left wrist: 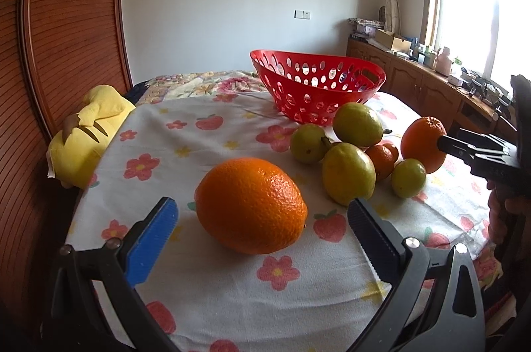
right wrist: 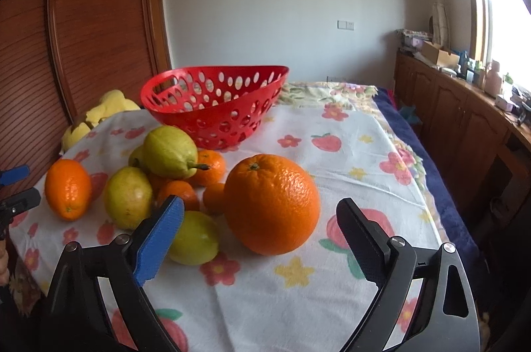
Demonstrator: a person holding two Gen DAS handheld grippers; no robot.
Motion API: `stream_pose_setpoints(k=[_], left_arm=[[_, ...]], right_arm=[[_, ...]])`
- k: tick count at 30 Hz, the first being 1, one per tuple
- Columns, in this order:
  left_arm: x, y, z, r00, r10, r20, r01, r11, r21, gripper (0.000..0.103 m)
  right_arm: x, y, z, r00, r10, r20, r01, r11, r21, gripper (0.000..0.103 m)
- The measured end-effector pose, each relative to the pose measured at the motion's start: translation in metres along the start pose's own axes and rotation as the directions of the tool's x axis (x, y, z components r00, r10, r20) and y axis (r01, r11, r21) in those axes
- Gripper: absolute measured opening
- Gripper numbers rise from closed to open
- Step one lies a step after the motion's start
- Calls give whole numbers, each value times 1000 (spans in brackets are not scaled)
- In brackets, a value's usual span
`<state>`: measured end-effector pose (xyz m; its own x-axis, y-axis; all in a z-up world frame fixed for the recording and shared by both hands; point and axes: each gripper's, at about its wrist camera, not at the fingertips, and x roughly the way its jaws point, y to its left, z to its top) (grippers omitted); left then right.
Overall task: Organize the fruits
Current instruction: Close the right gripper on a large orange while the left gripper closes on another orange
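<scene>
Two oranges lie on the flowered cloth (left wrist: 205, 279). In the left wrist view, one orange (left wrist: 250, 206) sits between my left gripper's (left wrist: 262, 204) open fingers, clear of both pads. In the right wrist view, the other orange (right wrist: 272, 204) rests between my right gripper's (right wrist: 260, 204) open fingers, with gaps on both sides. Between the oranges is a cluster of green pears (right wrist: 169, 152) and small mandarins (right wrist: 209, 167). Behind them stands a red perforated basket (right wrist: 212, 106), also in the left wrist view, basket (left wrist: 315, 86). The right gripper's near finger (left wrist: 471, 149) shows beside its orange (left wrist: 423, 144).
A yellow plush toy (left wrist: 86, 132) lies at the cloth's far left edge against a wooden slatted panel (left wrist: 66, 36). Wooden cabinets (right wrist: 464, 119) with clutter run under the window on the right. Bare cloth lies right of the basket.
</scene>
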<state>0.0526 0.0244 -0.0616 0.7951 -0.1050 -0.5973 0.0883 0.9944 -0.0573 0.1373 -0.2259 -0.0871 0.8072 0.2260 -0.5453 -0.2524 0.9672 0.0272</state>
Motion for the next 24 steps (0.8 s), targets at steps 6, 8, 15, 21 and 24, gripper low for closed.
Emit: stream_pose_setpoints(k=[6, 8, 15, 21, 24], left_arm=[[10, 2, -2, 1000, -2, -22, 2, 1000, -4, 102], [12, 2, -3, 1000, -4, -27, 3, 1000, -7, 102], [17, 6, -2, 999, -30, -40, 29, 999, -26, 100], [23, 7, 2, 998, -38, -51, 36, 999, -34, 97], [28, 9, 4, 996, -40, -75, 37, 998, -44, 96]], right_arm=[[19, -6, 3, 999, 17, -49, -17, 1000, 10, 94], [26, -6, 3, 998, 17, -61, -16, 1000, 5, 94], [38, -5, -2, 995, -10, -94, 10, 1000, -5, 87], [38, -4, 1, 996, -14, -90, 13, 1000, -12, 84], [40, -1, 2, 996, -26, -90, 24, 999, -30, 84]])
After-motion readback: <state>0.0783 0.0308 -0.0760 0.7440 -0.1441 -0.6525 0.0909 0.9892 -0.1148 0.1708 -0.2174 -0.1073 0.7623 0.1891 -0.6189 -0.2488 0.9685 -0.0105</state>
